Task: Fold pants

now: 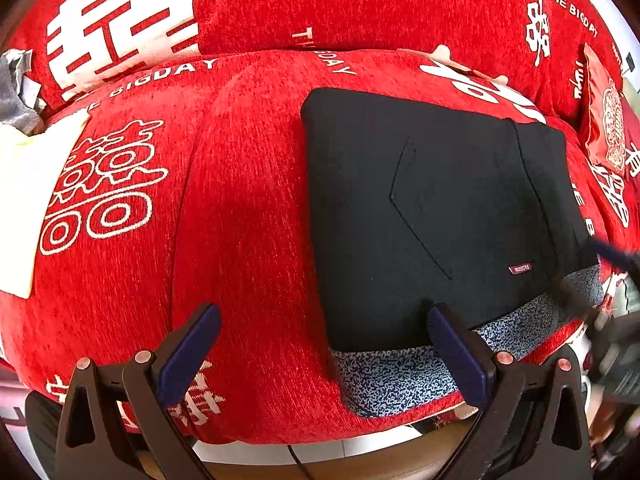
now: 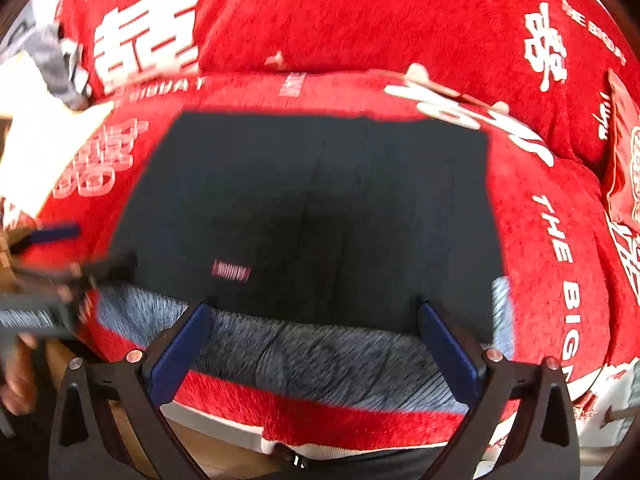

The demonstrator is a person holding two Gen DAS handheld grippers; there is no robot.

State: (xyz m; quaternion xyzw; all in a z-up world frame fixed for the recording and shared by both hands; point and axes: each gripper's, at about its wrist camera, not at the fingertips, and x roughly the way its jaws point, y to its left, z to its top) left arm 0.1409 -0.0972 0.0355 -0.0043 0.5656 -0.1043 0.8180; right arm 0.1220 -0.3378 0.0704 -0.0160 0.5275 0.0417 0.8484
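Black pants (image 1: 436,208) lie folded into a flat rectangle on the red sofa seat, with a speckled blue-grey waistband (image 1: 404,376) at the near edge and a small red label (image 1: 519,268). My left gripper (image 1: 324,324) is open and empty, just in front of the pants' near left corner. In the right wrist view the pants (image 2: 320,216) fill the middle, blurred by motion. My right gripper (image 2: 314,322) is open and empty over the waistband (image 2: 320,356). The right gripper also shows blurred at the left wrist view's right edge (image 1: 612,280).
The red sofa cover (image 1: 248,184) with white lettering spans both views. A cream cloth (image 1: 28,184) and a grey garment (image 1: 16,92) lie at the far left. A red printed cushion (image 1: 604,120) sits at the right. The sofa's front edge is close below the grippers.
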